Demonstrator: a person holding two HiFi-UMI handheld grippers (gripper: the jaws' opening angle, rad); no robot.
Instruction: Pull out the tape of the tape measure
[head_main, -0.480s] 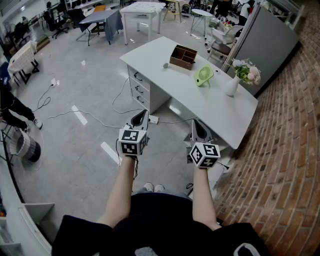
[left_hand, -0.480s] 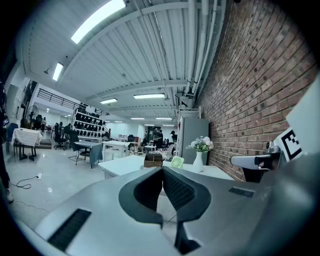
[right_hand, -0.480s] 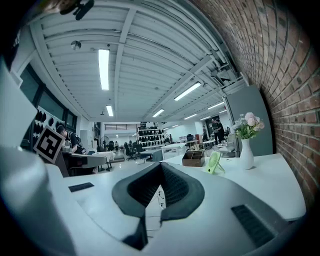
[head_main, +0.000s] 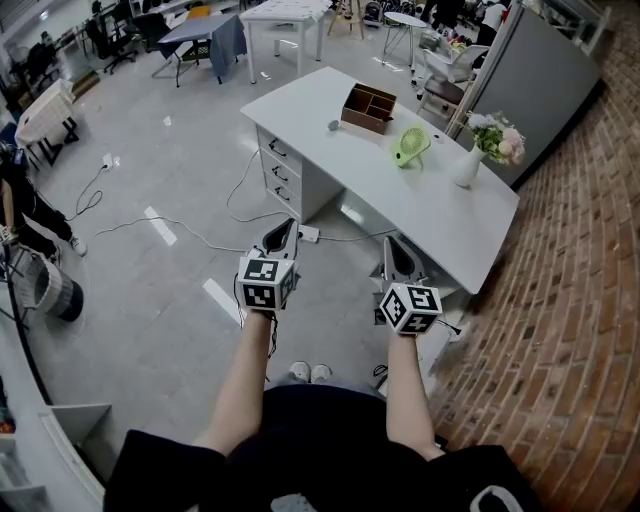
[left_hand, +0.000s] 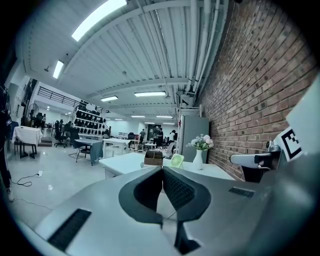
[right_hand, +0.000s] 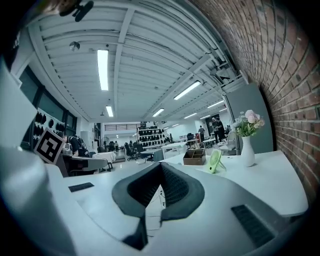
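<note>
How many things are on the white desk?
4: a small grey thing at the far end, a brown box beside it, a green fan, then a flower vase. The box may hide more.

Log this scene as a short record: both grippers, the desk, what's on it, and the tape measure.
left gripper: shut, empty, in the air short of the desk
right gripper: shut, empty, in the air short of the desk
desk: white, ahead of both grippers, untouched
on desk: box, fan, vase with flowers, small grey thing beside the box
tape measure: not identifiable; the grey thing is too small to tell
task state: not started
</note>
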